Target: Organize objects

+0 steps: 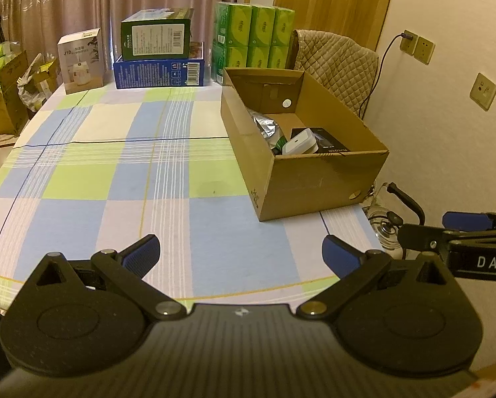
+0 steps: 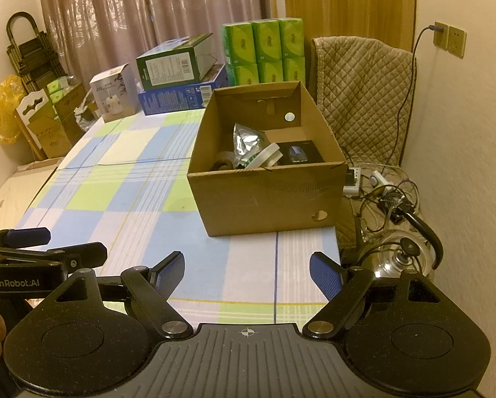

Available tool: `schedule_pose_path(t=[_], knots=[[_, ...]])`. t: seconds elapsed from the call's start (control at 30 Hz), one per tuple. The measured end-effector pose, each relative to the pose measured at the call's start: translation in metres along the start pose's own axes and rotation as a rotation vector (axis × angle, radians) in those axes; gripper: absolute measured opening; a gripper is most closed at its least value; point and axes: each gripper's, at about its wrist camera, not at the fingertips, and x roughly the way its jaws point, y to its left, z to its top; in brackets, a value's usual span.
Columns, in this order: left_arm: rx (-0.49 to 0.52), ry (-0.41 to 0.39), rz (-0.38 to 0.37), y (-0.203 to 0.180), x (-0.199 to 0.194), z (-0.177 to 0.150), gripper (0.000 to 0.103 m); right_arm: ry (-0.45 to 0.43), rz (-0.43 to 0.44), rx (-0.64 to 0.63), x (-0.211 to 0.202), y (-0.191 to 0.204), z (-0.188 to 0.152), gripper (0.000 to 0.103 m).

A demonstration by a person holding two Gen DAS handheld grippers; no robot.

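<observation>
A table [image 2: 122,199] draped in a checked cloth of blue, green and cream fills most of both views. On its right side, close to the edge, stands an open cardboard box [image 2: 264,195], the largest thing on it. Along the far edge are a block of green tissue packs [image 2: 264,53], a dark green carton [image 2: 175,63] lying on a flat blue carton [image 2: 181,98], and a white appliance box [image 2: 112,98] further left. A chair with a quilted cover [image 2: 364,99] stands behind the cardboard box by the wall. Inside the box lie a crumpled silver foil pouch [image 2: 248,142], a flat black packet [image 2: 301,154], and a round white lidded item [image 2: 268,157] leaning between them; something brownish sits in the near left corner, too dim to make out. Beside the table's right edge a glass kettle [image 2: 404,262] stands among cables. The left gripper [image 1: 241,255] hovers over bare cloth at the near edge, its blue-padded jaws spread wide with nothing between them. The right gripper [image 2: 246,273] hangs just beside it, jaws likewise wide apart and empty, facing the box.
</observation>
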Motion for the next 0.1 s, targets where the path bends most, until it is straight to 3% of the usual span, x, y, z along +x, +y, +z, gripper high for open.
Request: schedule_pose_path(t=[0.1], knots=[[0.0,-0.001,-0.015,0.0004,0.0004,-0.0006,0.102,0.0,0.0,0.0,-0.0001,-0.0001,-0.0003,0.08]])
